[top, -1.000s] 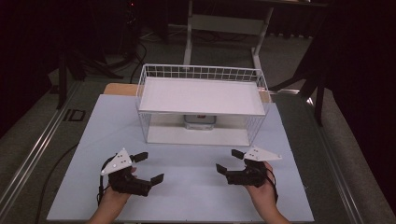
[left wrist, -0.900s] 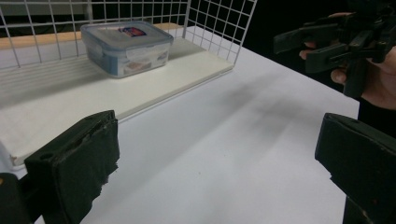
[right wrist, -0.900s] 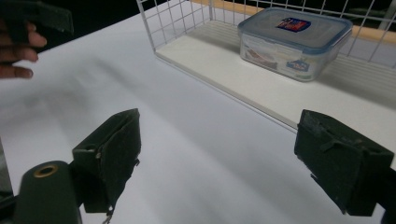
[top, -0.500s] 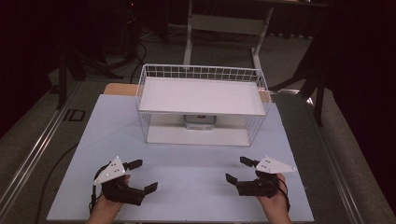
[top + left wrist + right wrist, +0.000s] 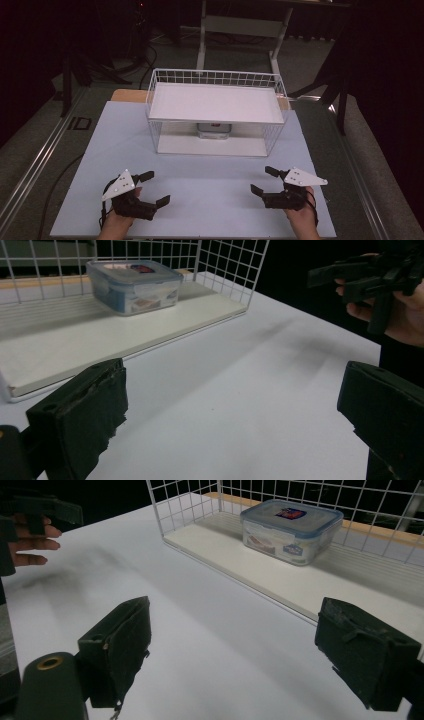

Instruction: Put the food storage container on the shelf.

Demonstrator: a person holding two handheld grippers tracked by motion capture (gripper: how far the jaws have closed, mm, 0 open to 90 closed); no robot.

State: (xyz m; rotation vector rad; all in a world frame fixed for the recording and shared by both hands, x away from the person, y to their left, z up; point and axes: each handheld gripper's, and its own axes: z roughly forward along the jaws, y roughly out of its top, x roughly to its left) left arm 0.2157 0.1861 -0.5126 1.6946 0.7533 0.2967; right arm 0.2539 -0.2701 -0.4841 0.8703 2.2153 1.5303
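Note:
A clear plastic food box with a blue-edged lid [image 5: 214, 129] [image 5: 134, 286] [image 5: 291, 530] sits on the lower shelf of a white wire rack [image 5: 216, 102], towards the back. My left gripper [image 5: 152, 189] hovers near the table's front left corner, jaws wide open and empty. My right gripper [image 5: 265, 180] is at the front right, open and empty too. Both point towards the rack from well in front of it. In the left gripper view the other hand and right gripper [image 5: 372, 272] show at the upper right.
The rack has a flat white top shelf [image 5: 215, 103] over the lower one, open at the front. It stands at the back of a white table top [image 5: 210, 175]. Dark floor, a metal rail [image 5: 35, 165] and stand legs surround the table.
Both grippers have drawn back towards the front edge of the table and moved apart, the left one leftwards and the right one rightwards. Both stayed open.

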